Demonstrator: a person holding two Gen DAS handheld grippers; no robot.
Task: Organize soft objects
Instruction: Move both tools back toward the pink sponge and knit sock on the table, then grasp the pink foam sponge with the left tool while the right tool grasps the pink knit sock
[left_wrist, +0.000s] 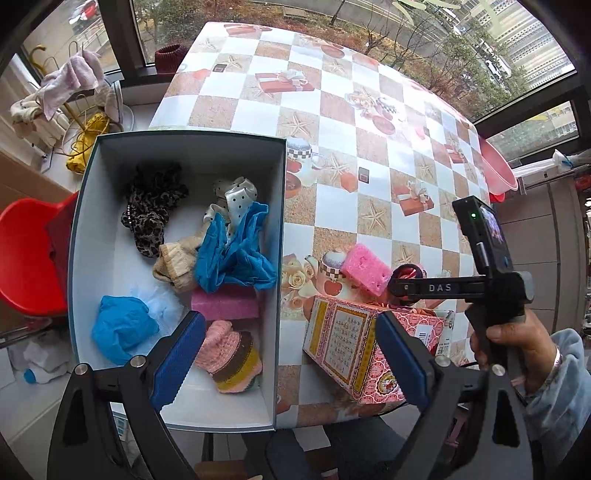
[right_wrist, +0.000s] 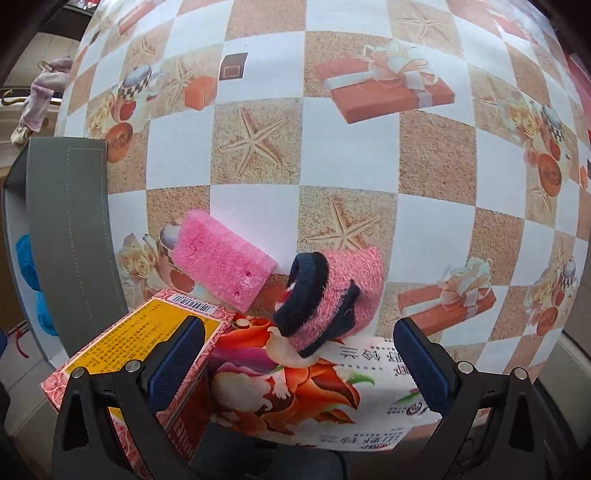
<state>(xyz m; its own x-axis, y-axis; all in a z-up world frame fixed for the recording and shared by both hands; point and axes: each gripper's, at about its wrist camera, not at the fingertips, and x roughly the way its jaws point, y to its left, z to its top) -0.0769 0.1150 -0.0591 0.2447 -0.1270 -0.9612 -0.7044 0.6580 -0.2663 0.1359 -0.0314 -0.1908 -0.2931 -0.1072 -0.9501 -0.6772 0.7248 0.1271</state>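
**Box mostly filled, two soft things left outside**

My left gripper (left_wrist: 288, 354) hung wide open and empty over the white box (left_wrist: 177, 138), which already held scrunchies, blue gloves (left_wrist: 123, 328), a knitted sock (left_wrist: 232, 356) and a sponge. Right of the box, a pink sponge (right_wrist: 221, 262) and a pink-and-navy sock (right_wrist: 332, 291) still lay out, the sock leaning on a printed carton (right_wrist: 321, 391). My right gripper (right_wrist: 299, 362), open and empty, hovered above that sock.

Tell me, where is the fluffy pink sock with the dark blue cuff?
In the right wrist view the pink sock lies on the table, half on top of the printed box, just right of the loose pink sponge.
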